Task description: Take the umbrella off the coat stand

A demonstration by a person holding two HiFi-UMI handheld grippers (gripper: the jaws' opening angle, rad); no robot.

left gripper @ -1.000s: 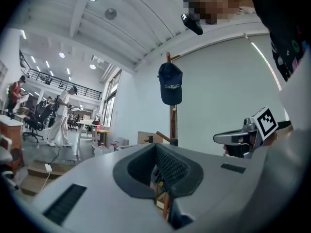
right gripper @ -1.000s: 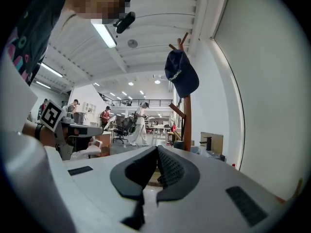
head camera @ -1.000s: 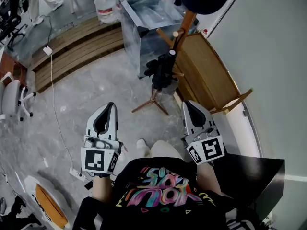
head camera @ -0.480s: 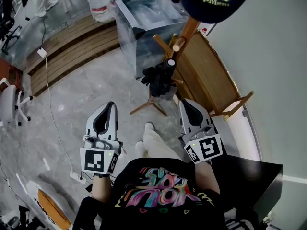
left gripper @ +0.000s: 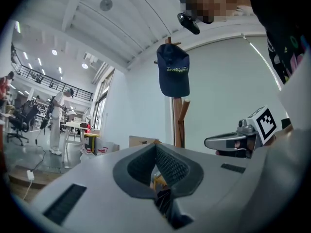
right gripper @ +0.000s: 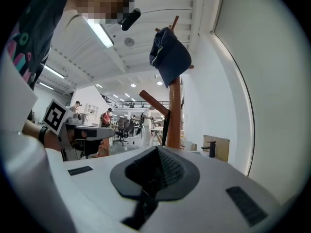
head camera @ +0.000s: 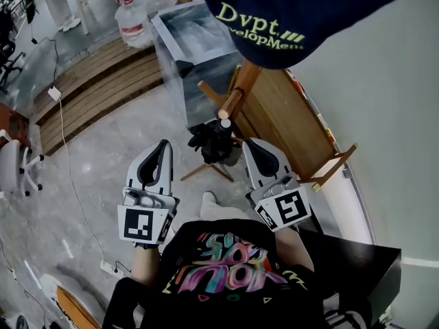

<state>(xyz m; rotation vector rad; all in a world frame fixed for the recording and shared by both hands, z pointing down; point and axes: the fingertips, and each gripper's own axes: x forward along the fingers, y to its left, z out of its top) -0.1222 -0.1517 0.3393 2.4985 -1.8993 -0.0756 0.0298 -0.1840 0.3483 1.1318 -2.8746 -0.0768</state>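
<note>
A black folded umbrella (head camera: pixel 215 140) hangs low on the wooden coat stand (head camera: pixel 239 90), whose top carries a navy cap (head camera: pixel 295 12). In the head view my left gripper (head camera: pixel 163 145) is shut and empty, just left of the umbrella. My right gripper (head camera: pixel 248 144) is shut and empty too, just right of it. Both point level at the stand, apart from it. The left gripper view shows the stand's pole (left gripper: pixel 178 123), the cap (left gripper: pixel 173 72) and the right gripper (left gripper: pixel 238 140). In the right gripper view a thin black part of the umbrella (right gripper: pixel 166 126) hangs beside the pole (right gripper: pixel 175 115).
A clear box (head camera: pixel 195 43) and water bottles (head camera: pixel 134 20) stand behind the stand. A wooden board (head camera: pixel 291 118) leans on the right wall. Wooden planks (head camera: pixel 89 81), a floor cable (head camera: pixel 68 156), an office chair (head camera: pixel 14 166) and a black table (head camera: pixel 360 266) surround me.
Both grippers have moved forward toward the coat stand. The umbrella, well ahead of the tips before, now sits between them in the head view. Both stay shut.
</note>
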